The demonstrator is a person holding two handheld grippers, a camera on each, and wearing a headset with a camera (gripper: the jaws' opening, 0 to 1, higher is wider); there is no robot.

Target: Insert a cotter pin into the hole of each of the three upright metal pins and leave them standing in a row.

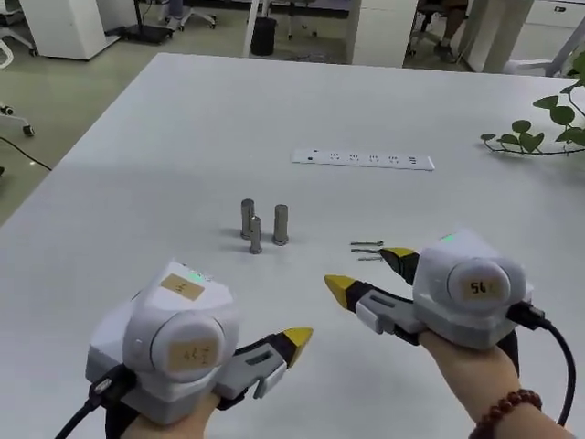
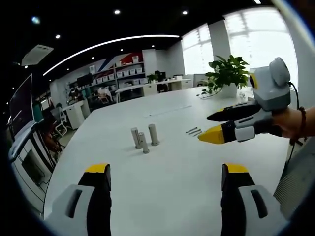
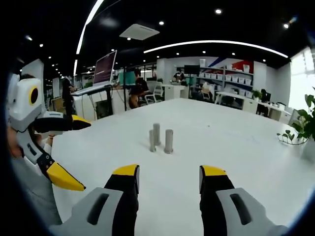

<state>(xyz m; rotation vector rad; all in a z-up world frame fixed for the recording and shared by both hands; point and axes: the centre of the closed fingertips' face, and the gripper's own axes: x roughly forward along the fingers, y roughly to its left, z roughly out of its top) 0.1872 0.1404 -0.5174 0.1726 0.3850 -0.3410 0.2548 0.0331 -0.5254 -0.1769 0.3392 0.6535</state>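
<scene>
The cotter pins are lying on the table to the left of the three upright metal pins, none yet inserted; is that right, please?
Not quite: the head view shows the cotter pins lying on the table to the right of the three upright metal pins, none yet inserted.

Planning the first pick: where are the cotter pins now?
Head view: the cotter pins lie flat on the table, right of the three upright metal pins and just beyond the open right gripper.
</scene>
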